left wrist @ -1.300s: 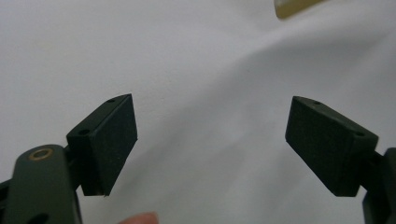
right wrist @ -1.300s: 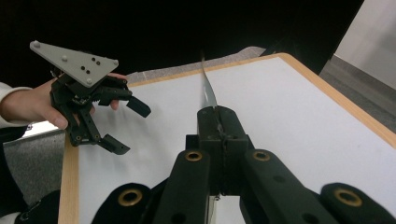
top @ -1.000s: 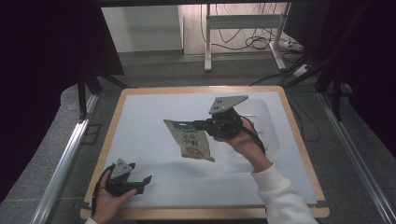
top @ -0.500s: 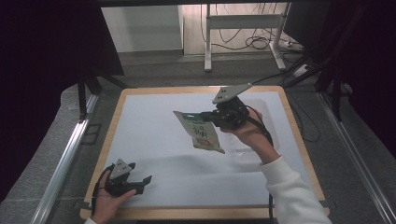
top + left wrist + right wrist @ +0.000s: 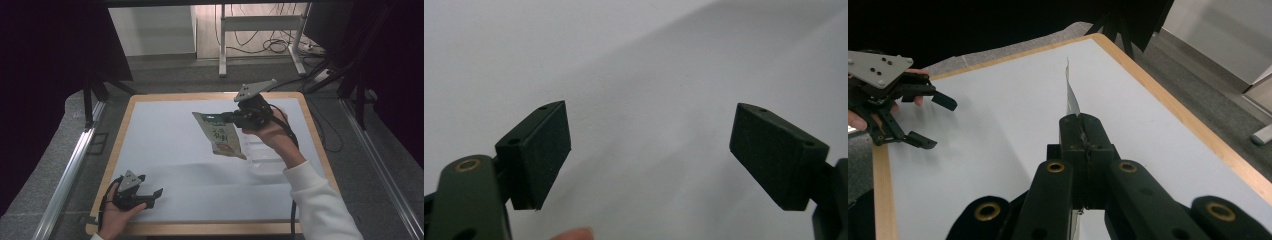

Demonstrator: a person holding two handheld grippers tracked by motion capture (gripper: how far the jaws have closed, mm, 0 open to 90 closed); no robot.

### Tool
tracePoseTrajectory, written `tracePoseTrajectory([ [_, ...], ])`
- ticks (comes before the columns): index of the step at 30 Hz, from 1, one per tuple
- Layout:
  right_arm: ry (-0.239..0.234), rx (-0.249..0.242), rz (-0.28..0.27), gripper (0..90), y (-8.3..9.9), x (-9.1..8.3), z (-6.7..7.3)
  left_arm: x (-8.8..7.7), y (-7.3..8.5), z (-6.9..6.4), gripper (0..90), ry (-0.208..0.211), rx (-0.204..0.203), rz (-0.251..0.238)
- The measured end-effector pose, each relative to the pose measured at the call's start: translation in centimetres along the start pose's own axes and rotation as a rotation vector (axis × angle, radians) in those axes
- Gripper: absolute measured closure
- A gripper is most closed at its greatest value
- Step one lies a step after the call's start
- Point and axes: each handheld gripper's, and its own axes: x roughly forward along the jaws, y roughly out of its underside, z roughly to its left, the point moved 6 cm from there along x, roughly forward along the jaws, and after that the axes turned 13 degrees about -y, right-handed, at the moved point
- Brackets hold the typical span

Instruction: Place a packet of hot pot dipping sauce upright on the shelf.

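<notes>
A flat snack pouch with a green top and a beige printed front hangs in the air over the white table. My right gripper is shut on the pouch's upper edge, above the table's far right part. In the right gripper view the jaws of my right gripper are pressed together on the pouch, which is seen edge-on. My left gripper rests at the near left corner, held by a hand. Its jaws stand wide apart in the left gripper view, where the left gripper has only bare table between them.
A clear plastic thing lies on the table under the right forearm. The table has a wooden rim. The left gripper shows far off in the right gripper view. Metal rails and cables lie on the floor around the table.
The right gripper has carried the pouch upward and toward the table's far right. The left gripper has stayed where it was.
</notes>
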Motion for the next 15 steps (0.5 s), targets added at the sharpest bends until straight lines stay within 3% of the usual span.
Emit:
tracePoseTrajectory([
  [15,0.010,0.014,-0.029,89.6,-0.3,-2.1,-1.4,0.0,0.0,0.0,16.8,0.000,0.003,0.001],
])
